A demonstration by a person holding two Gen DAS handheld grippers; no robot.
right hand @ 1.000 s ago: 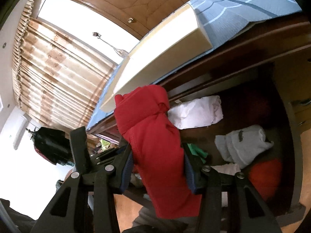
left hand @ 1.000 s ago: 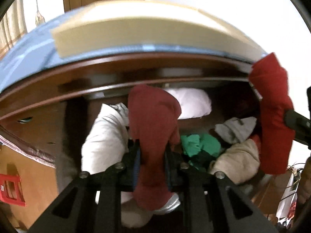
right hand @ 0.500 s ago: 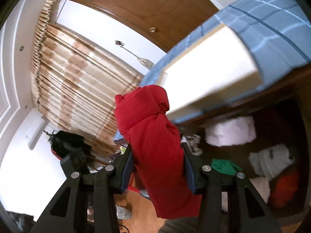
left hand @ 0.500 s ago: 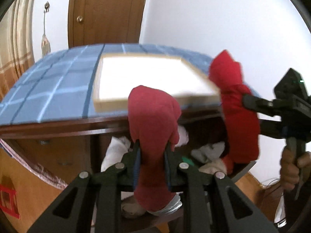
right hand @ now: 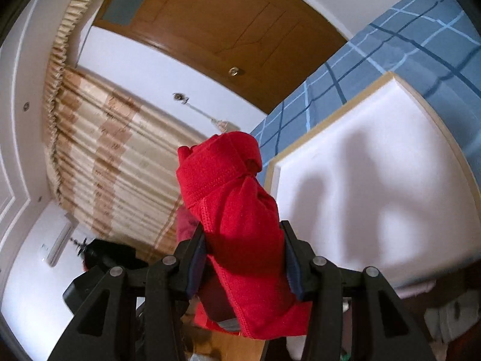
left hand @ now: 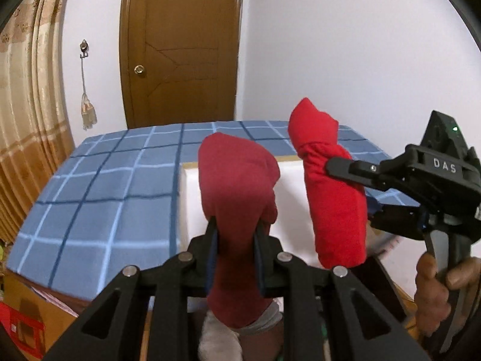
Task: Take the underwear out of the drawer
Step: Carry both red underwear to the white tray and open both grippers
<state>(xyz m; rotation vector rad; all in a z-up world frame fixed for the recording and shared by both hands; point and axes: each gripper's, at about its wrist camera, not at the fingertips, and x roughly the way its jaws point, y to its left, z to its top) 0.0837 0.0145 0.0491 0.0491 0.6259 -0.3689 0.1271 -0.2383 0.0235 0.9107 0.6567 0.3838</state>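
Note:
My left gripper is shut on a rolled dark red underwear and holds it up above the front of the white tray. My right gripper is shut on a rolled bright red underwear, also raised beside the tray. In the left wrist view the right gripper and its bright red roll stand to the right of mine. The drawer is below, almost out of view; pale clothes show at the bottom edge.
A blue checked cloth covers the dresser top under the tray. A brown door and a white wall are behind. Curtains hang at the left. A person's hand holds the right gripper.
Both grippers have risen from the open drawer with their red rolls to above the dresser top. The drawer's contents have dropped out of view.

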